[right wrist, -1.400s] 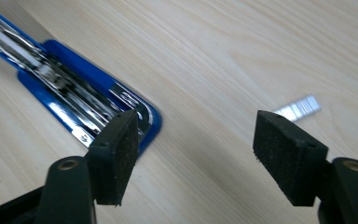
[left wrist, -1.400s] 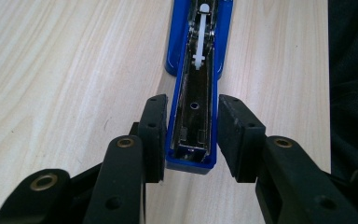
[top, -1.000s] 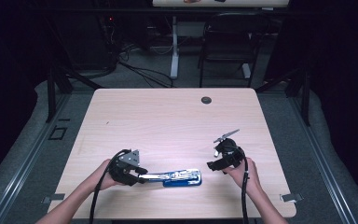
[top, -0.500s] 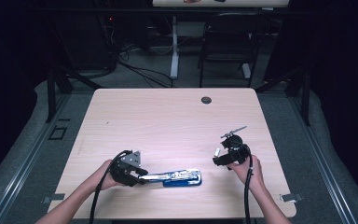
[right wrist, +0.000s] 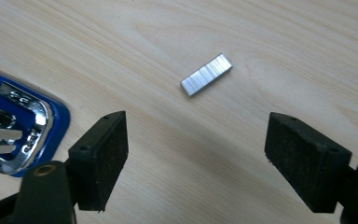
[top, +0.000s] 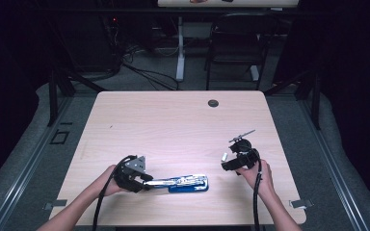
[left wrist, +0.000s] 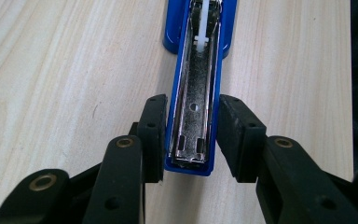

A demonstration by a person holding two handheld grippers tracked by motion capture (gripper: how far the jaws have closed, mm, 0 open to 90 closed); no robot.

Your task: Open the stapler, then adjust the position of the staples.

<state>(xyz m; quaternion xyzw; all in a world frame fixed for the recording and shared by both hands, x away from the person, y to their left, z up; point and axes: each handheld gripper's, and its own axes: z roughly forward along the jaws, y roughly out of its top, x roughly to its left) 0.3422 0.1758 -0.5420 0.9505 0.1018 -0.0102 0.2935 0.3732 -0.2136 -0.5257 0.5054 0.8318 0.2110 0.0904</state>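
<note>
Pinching the opened stapler [left wrist: 193, 116] steady with the left fingers [left wrist: 151, 135], right fingers [right wrist: 100, 156] spread over the loose staples [right wrist: 206, 74] on the worktop [top: 173, 125], so loading's not done yet.

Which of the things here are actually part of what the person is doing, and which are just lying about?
In use:
- blue stapler, opened up, clamped at one end by the left gripper
- strip of staples, lying on the table ahead of the open right gripper

Just there:
- dark round cap near the table's far edge
- chair beyond the table
- cables on the floor
</note>
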